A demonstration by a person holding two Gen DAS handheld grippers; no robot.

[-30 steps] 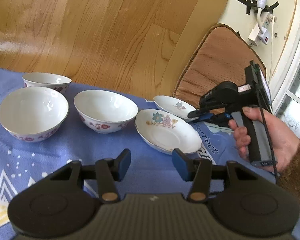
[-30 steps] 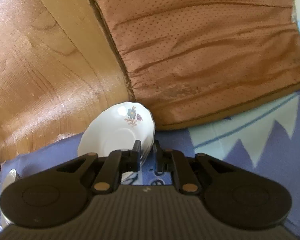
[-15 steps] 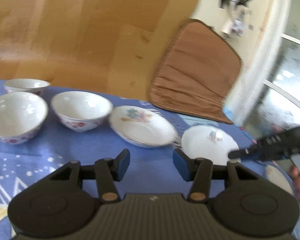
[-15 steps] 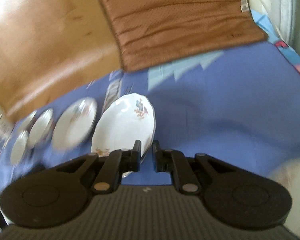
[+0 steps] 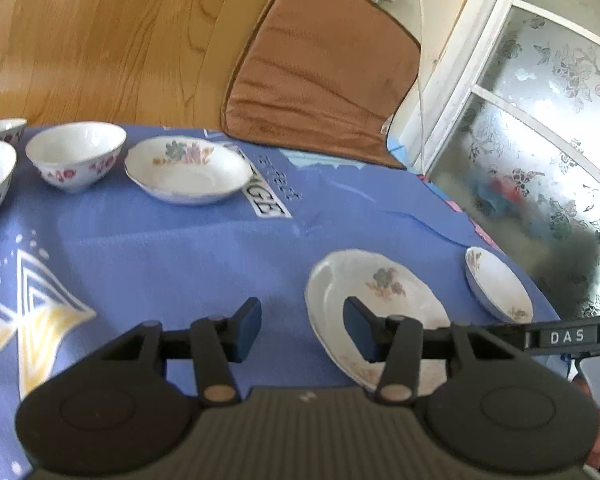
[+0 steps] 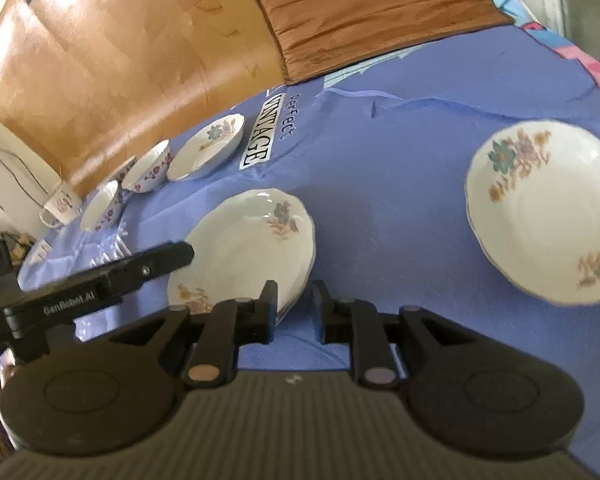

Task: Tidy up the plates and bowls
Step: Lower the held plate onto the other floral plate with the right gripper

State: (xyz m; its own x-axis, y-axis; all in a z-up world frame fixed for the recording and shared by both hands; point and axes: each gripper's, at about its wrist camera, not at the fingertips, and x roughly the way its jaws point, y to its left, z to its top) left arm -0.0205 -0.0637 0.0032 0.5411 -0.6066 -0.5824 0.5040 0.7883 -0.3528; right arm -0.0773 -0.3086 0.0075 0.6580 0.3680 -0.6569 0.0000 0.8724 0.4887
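Left wrist view: the left gripper [image 5: 302, 330] hangs over the blue cloth [image 5: 180, 248] with its fingers apart and nothing between them. Its right pad overlaps the near plate [image 5: 374, 300], though whether it touches cannot be told. That plate lies toward the cloth's near right corner, with a second plate [image 5: 498, 284] just beside it at the right edge. Along the far edge sit a third plate [image 5: 188, 176], then a bowl [image 5: 76, 156] and two more bowls cut off at the left. The right gripper enters as a dark bar at the lower right, its tips hidden behind the left one.

Right wrist view: the right gripper [image 6: 294, 312] has just been opening — its jaws now stand a little apart, and the near plate [image 6: 244, 248] lies flat on the cloth with its rim at the left pad. No pinch shows. The second plate [image 6: 544, 208] lies apart to the right. The far row is blurred, and a mug-like shape [image 6: 60, 206] at its end is hard to make out.

The ware looks like glazed china: stiff, smooth, probably slippery and quick to chip. I judge the scalloped rim the only hold, one pad over and one under, and setting one piece on another wants a soft touch. The undersides are hidden.
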